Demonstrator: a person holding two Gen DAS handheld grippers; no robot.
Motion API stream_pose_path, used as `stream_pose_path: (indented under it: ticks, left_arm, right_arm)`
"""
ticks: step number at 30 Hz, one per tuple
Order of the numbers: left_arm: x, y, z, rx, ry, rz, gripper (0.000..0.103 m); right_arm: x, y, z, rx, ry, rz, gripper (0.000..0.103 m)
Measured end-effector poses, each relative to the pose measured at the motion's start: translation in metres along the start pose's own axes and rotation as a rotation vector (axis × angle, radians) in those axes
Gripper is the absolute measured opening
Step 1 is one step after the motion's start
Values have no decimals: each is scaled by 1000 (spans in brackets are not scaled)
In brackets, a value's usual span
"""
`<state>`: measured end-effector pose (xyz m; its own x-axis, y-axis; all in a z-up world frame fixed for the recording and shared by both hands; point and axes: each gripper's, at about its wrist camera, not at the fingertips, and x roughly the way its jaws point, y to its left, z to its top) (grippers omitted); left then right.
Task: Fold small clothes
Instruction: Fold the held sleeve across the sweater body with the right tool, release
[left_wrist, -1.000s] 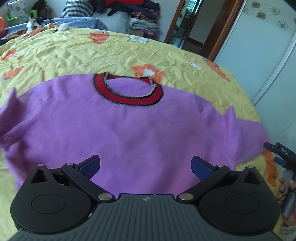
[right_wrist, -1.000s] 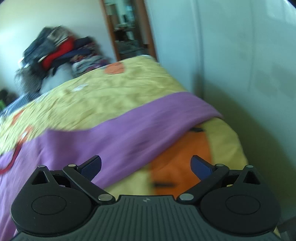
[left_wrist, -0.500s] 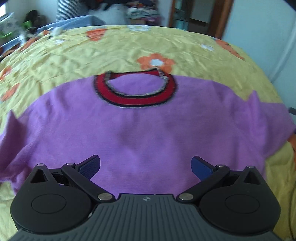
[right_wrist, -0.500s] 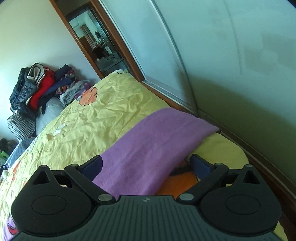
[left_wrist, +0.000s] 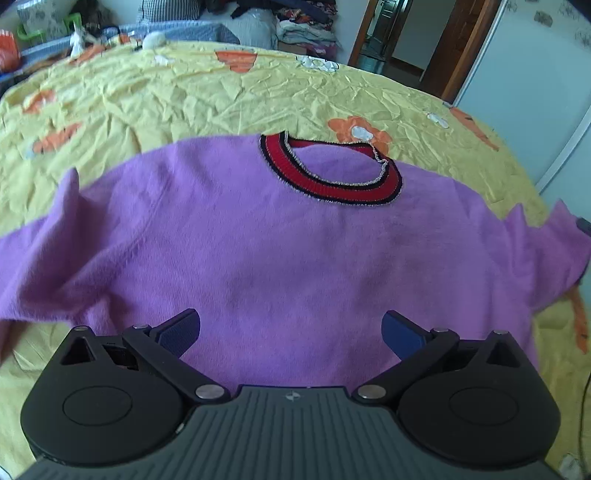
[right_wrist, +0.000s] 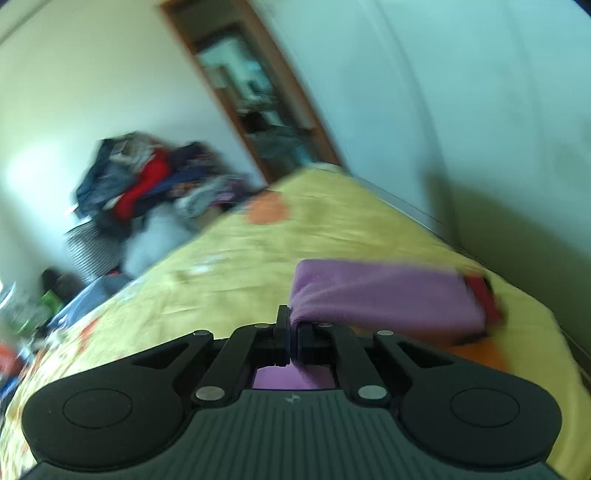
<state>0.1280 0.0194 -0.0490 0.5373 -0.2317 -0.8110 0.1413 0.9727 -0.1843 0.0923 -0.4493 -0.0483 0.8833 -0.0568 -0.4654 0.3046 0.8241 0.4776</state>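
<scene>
A purple sweater (left_wrist: 280, 258) with a red and black collar (left_wrist: 332, 173) lies face up on the yellow bedspread (left_wrist: 166, 96), sleeves spread to both sides. My left gripper (left_wrist: 291, 332) hovers open over its lower body, with nothing between the blue pads (left_wrist: 181, 328). In the blurred right wrist view, my right gripper (right_wrist: 293, 332) is shut on the purple sleeve (right_wrist: 388, 295). The sleeve is lifted off the bed and stretches away to the right, ending in a red cuff (right_wrist: 484, 299).
A heap of clothes (right_wrist: 147, 184) sits past the far end of the bed, beside a wooden doorway (right_wrist: 258, 99). A pale wardrobe wall (right_wrist: 480, 110) runs close along the bed's right edge. Toys and small items (left_wrist: 44, 40) lie at the far left.
My right gripper closed on the sleeve and raised it off the bed. The left gripper slid across, so the collar now sits right of centre, and stayed open.
</scene>
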Motion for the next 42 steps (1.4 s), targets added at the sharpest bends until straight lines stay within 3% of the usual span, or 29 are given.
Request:
stream_pose_path:
  ticks: [3, 9, 12, 14, 16, 18, 20, 23, 24, 27, 29, 33, 37, 39, 40, 41, 42]
  left_arm:
    - [0, 13, -4, -10, 6, -28, 103]
    - [1, 31, -11, 18, 29, -30, 103]
    - [2, 38, -13, 24, 48, -48, 103]
    - [4, 41, -12, 26, 66, -57, 103]
    - [6, 41, -12, 47, 85, -48, 103]
    - [6, 39, -12, 70, 87, -24, 103]
    - [2, 37, -11, 81, 71, 3, 103]
    - [-6, 34, -14, 55, 50, 24, 103]
    - [-7, 33, -17, 43, 48, 28, 103]
    - [-6, 27, -24, 18, 76, 64, 103]
    - [-7, 23, -29, 10, 104, 94, 103]
    - [-19, 17, -35, 23, 94, 153, 103]
    - [-27, 17, -38, 24, 87, 216, 103]
    - [-27, 19, -39, 4, 108, 215, 103]
    - [-26, 19, -38, -6, 123, 207, 103]
    - [-28, 20, -38, -16, 132, 198, 103]
    - [-30, 20, -38, -25, 129, 189, 103]
  right_arm:
    - [-2, 56, -24, -91, 39, 72, 3]
    - [21, 151, -117, -294, 170, 162, 3]
    - [35, 196, -167, -497, 269, 136, 8]
    - [31, 220, -192, -638, 289, 95, 31]
    - [12, 234, -207, -752, 253, 92, 85]
    - [-17, 236, -209, -803, 219, 127, 94]
    - [-38, 217, -191, -704, 192, 164, 93]
    - [-51, 140, -135, -349, 163, 168, 93]
    - [-49, 114, -119, -258, 168, 150, 88]
    - [-31, 57, -93, -47, 219, 164, 41]
    - [-14, 39, -91, 40, 275, 186, 40]
    - [-12, 34, -95, 60, 245, 106, 38]
    - [-7, 30, -101, 107, 235, 94, 37]
    - [1, 35, -102, 99, 232, 154, 38]
    - [8, 38, -98, 104, 220, 169, 12]
    - [5, 40, -96, 113, 208, 182, 4]
    - [1, 40, -93, 112, 187, 196, 4]
